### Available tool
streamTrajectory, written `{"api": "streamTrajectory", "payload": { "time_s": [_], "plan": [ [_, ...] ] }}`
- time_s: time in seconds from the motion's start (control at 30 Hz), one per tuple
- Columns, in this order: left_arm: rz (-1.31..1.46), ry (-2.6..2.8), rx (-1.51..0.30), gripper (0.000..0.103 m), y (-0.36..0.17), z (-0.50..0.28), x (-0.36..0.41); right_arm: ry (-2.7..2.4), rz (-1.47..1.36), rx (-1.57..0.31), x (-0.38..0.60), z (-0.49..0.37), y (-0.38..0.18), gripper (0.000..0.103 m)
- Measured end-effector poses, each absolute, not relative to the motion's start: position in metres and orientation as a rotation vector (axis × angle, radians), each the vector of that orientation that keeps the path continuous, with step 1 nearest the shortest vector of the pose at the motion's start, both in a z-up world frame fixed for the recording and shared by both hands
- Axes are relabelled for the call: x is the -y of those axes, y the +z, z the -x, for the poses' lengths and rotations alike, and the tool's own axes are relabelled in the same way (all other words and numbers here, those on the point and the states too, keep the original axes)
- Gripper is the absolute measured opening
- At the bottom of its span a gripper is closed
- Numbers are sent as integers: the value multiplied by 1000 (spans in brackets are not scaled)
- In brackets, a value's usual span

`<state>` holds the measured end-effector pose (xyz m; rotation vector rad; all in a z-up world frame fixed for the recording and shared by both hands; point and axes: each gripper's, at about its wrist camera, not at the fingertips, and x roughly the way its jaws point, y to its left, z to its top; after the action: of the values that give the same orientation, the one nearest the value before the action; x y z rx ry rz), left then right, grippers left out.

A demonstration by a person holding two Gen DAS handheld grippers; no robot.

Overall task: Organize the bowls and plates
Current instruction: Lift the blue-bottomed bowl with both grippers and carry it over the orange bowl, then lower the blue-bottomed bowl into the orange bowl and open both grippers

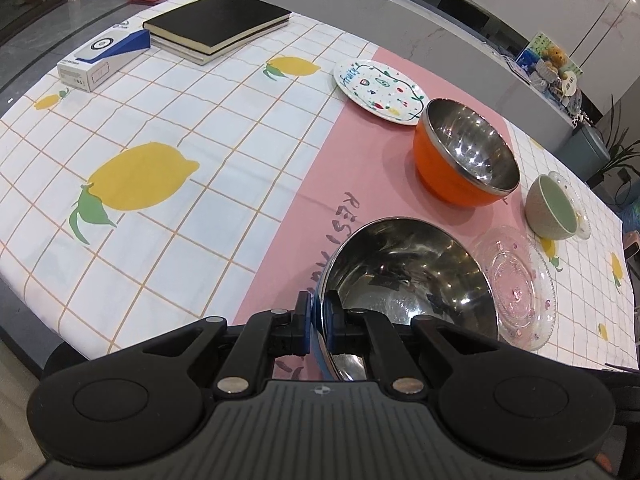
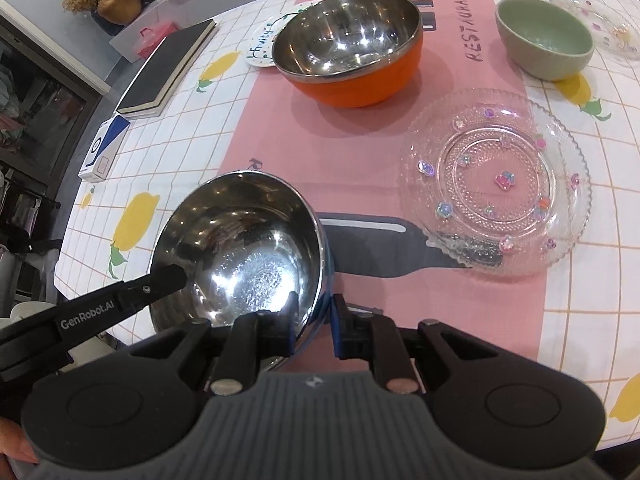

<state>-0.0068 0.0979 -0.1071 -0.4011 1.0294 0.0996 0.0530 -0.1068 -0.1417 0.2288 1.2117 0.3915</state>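
Blue bowl (image 1: 404,280): on the worktop's (image 1: 168,208) pink strip, tilted, mouth turned toward 12 o'clock.
Left gripper (image 1: 316,320): jaws clenched on the bowl's near rim.
Right gripper (image 2: 314,330): jaws straddle the rim at 5 o'clock, clamping it.
Orange bowl (image 2: 360,80): upright at 12 o'clock.

Painted plate (image 2: 266,46) half behind orange bowl (image 2: 360,84)

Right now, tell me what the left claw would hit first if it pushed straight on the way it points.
The left claw is clamped on the blue-sided steel bowl's rim, so that bowl comes first. Beyond it probably lies the pink tablecloth; depth is unclear.
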Motion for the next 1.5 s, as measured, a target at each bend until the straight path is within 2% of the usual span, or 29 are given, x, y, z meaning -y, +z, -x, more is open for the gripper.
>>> {"api": "streamTrajectory", "payload": {
  "time_s": [0.07, 0.17, 0.23, 0.27, 0.33, 0.43, 0.57, 0.73, 0.97, 1.07, 1.37, 1.5],
  "plan": [
    [403, 96, -1034, 7, -108, 7, -99, 395, -230, -1212, 107, -53, -141, 18],
    [400, 90, -1018, 9, -105, 7, -100, 398, -219, -1203, 106, -53, -139, 34],
    [399, 87, -993, 9, -101, 7, -101, 394, -219, -1192, 107, -53, -136, 35],
    [393, 86, -981, 11, -99, 7, -102, 394, -220, -1186, 107, -52, -134, 39],
    [379, 90, -960, 18, -94, 8, -103, 391, -223, -1168, 110, -52, -130, 44],
    [385, 96, -936, 19, -88, 9, -108, 369, -220, -1132, 114, -50, -123, 48],
    [344, 96, -858, 19, -71, 13, -111, 308, -228, -1064, 123, -49, -113, 61],
    [262, 109, -741, 19, -44, 14, -104, 258, -220, -973, 131, -48, -100, 62],
    [227, 50, -694, 19, -26, 0, -89, 243, -231, -829, 146, -51, -75, 63],
    [223, -5, -692, 19, -20, -9, -82, 260, -232, -790, 151, -58, -63, 73],
    [209, -62, -685, 20, -6, -45, -64, 212, -225, -764, 160, -84, -48, 73],
    [227, -81, -728, 25, -8, -67, -59, 200, -230, -774, 161, -96, -50, 74]
  ]
}}
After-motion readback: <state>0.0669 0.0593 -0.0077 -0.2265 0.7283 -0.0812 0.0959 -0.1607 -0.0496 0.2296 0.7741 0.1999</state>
